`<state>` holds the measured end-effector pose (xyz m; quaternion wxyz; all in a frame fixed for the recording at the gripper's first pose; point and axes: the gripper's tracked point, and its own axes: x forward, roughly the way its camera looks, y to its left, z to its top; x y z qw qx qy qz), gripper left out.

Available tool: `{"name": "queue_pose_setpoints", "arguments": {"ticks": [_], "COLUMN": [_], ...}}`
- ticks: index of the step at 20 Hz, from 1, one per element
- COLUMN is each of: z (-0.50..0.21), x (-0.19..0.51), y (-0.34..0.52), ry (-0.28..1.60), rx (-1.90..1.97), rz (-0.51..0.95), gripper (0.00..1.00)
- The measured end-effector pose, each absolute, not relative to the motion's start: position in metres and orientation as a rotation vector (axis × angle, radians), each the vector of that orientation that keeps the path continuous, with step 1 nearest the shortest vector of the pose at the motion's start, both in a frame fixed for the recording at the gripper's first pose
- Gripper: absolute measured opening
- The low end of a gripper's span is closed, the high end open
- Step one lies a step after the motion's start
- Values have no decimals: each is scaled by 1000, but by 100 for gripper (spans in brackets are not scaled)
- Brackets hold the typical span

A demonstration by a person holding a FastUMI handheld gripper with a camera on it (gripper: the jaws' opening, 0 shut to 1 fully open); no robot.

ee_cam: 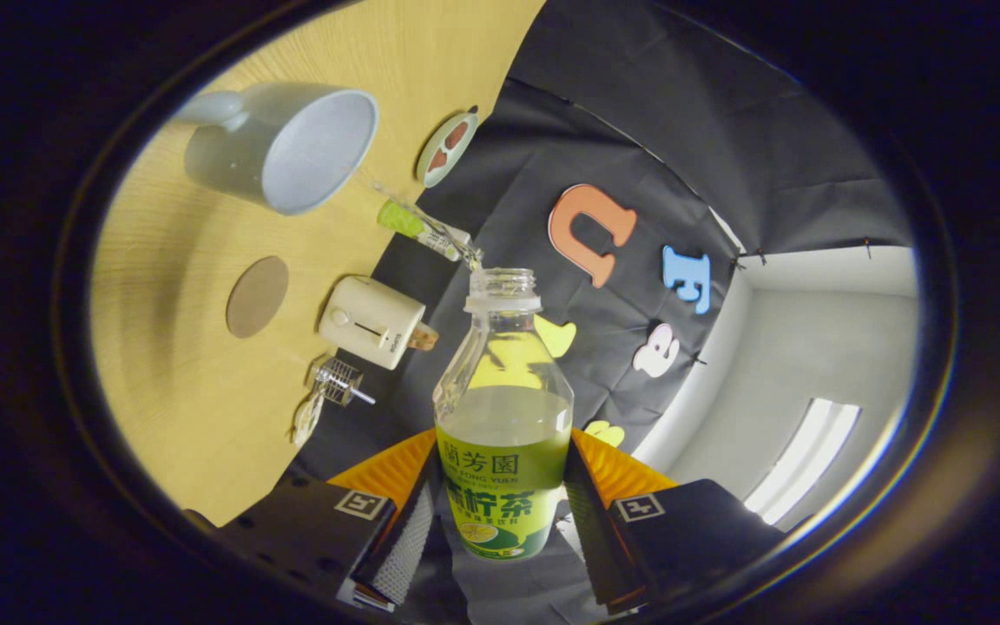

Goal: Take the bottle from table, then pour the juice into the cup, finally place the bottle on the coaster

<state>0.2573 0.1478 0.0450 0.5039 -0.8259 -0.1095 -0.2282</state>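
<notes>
The gripper point(504, 508) pinches the clear plastic juice bottle with the green label point(504, 434) between both fingers. The bottle's open neck points forward; the pale blue cup point(292, 148) sits off to one side on the wooden table point(170, 347), so the bottle must swing over.

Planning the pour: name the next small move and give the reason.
Probably swing the bottle, clamped in the gripper, toward the cup until its uncapped mouth is over the rim. The juice is level in the bottle, and the mouth points beside the cup, not into it.
</notes>
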Motion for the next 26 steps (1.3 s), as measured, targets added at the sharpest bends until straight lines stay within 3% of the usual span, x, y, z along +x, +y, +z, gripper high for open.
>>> {"name": "queue_pose_setpoints", "arguments": {"ticks": [26], "z": [72], "x": [245], "y": [175], "ry": [-419], "rx": [-2165], "rz": [-674], "gripper": [80]}}
